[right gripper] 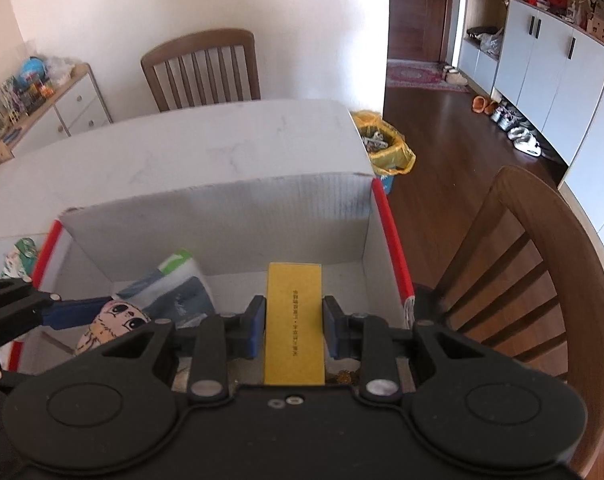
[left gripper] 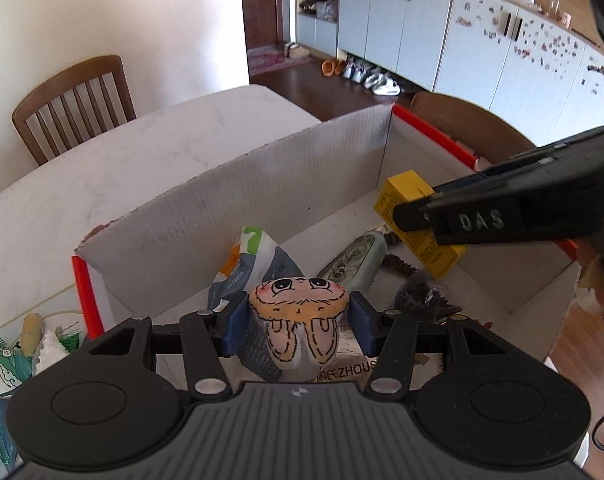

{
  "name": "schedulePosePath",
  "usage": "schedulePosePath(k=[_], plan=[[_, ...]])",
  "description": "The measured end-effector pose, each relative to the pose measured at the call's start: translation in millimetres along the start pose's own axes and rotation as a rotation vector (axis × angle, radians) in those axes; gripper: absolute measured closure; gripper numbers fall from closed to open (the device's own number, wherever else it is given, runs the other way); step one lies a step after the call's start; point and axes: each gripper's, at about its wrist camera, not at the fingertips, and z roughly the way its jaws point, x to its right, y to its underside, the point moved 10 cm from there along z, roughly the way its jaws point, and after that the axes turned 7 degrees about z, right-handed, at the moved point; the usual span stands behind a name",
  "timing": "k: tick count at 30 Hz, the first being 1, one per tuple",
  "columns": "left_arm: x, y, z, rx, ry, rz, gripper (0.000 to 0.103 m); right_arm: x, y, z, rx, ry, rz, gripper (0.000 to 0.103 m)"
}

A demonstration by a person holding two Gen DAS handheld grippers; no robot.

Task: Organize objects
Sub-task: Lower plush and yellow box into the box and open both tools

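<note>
So the little plush toy with the cartoon face (left gripper: 298, 312) is pinched between the blue pads of the left gripper (left gripper: 298, 320), hanging just over the near end of the white cardboard box (left gripper: 262, 184), above a crumpled paper packet (left gripper: 246, 264); the yellow carton (right gripper: 294, 320) sits between the right gripper's (right gripper: 290, 328) pads at the box's right side, pads touching or near enough on both flanks, so I'd call it gripped, though whether it rests on the box floor I can't tell.

If the idea is to drop both in, I'd lower the plush into a free patch rather than onto the packet, then let go only once it's sitting; it's soft and will probably flop or roll otherwise; the carton wants to go flat along the wall so it doesn't tip onto the green-faced clock (left gripper: 353, 260) and the dark beads (left gripper: 401, 266) beside it.

Pose-wise, the left gripper points forward and down over the near edge; the right one comes in from the right, angled across the box, both well apart so no clash; white table (left gripper: 122, 176) underneath, wooden chair (right gripper: 206, 68) beyond.
</note>
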Motion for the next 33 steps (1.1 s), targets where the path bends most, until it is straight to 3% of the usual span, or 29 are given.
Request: schedulePosePath(k=[8,23,26,33], plan=[[-2,4,18,-0.076,0.008,-0.001,0.05,-3,25,8,-0.064,0.006,-0.06,0.075],[-1,13,40,-0.21,0.07,-0.026,0.048,-1,29,15,-0.088,-0.004,-0.085,0.074],[-3,13,38,-0.205,0.06,-0.036,0.04,-3,28,11,-0.08,-0.006,-0.096,0.072],[0,10,22,-0.143,0.046,-0.022,0.033,0,25,-2,-0.063,-0.026,-0.09,0.069]])
